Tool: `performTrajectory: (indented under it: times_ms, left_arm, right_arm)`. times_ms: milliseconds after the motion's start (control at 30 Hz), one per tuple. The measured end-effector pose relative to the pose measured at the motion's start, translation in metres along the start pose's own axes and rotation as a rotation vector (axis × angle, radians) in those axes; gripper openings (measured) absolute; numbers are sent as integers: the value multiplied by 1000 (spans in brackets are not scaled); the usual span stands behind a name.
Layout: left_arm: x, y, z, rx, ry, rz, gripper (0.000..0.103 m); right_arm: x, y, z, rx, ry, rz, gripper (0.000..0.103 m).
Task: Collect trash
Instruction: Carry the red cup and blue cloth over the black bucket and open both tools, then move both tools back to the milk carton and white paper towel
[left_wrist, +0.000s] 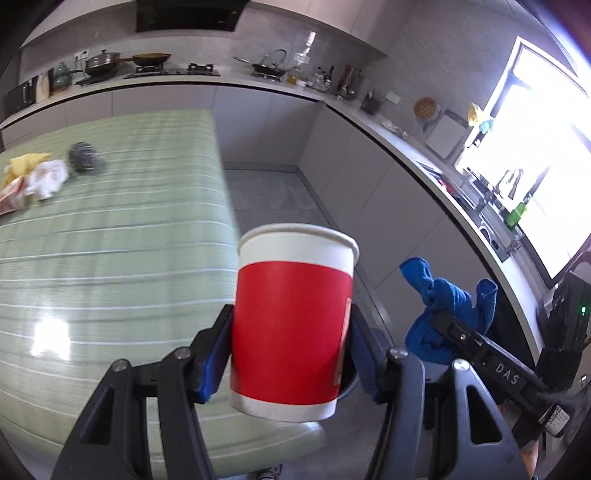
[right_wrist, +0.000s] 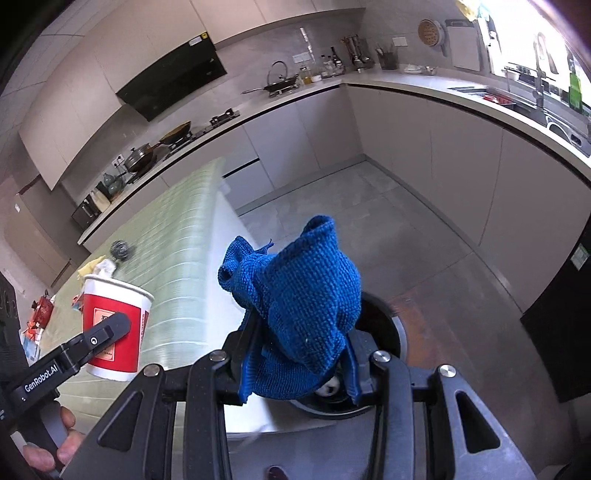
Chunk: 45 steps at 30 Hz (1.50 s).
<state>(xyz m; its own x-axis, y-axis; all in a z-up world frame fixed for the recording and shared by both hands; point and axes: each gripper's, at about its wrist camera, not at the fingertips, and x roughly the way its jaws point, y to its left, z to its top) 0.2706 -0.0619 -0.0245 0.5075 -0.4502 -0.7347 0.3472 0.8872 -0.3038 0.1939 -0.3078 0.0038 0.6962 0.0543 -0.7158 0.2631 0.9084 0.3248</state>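
My left gripper (left_wrist: 290, 354) is shut on a red and white paper cup (left_wrist: 291, 325), held upright in the air past the right edge of the green table (left_wrist: 110, 258). The cup also shows in the right wrist view (right_wrist: 116, 328). My right gripper (right_wrist: 299, 358) is shut on a crumpled blue cloth (right_wrist: 303, 306), held over a round dark bin (right_wrist: 384, 332) on the floor. The cloth also shows in the left wrist view (left_wrist: 447, 310). On the table lie a steel scourer (left_wrist: 83, 157), a white crumpled tissue (left_wrist: 48, 179) and a yellow wrapper (left_wrist: 22, 164).
A kitchen counter (left_wrist: 369, 118) with pans, bottles and a sink runs along the back and right walls. Grey tiled floor (right_wrist: 369, 221) lies between table and cabinets. More red and mixed litter (right_wrist: 40, 314) sits at the table's far left.
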Motion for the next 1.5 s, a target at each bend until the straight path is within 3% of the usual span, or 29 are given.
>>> performTrajectory:
  times_ms: [167,433,1067,1133,1200,1233,1333,1500]
  left_arm:
    - [26,-32,-3,14,41,-8,60]
    - [58,-49,-15,23,101,27,60]
    - [112,-52,-15,8,186,153,62]
    - [116,-52,-14,-4,191,164,63]
    - [120,-53,-15,-8,197,182,63]
    - [122,-53,-15,-11,200,190,63]
    - [128,-54,-12,-26,218,203,65]
    - [126,-57,-6,-32,216,206,69]
  right_arm:
    - [2,-39,8,22,22,-5,40]
    - [28,-68,1,33,86,-2,40]
    - [160,-61,-25,-64,337,48,42]
    - [168,-60,-26,-73,351,44,47]
    - [177,-58,-25,-83,367,42,71]
    - [180,-58,-24,-81,364,40,75]
    - [179,-59,-17,-75,342,35,77]
    - [152,-76,2,-26,232,-6,77]
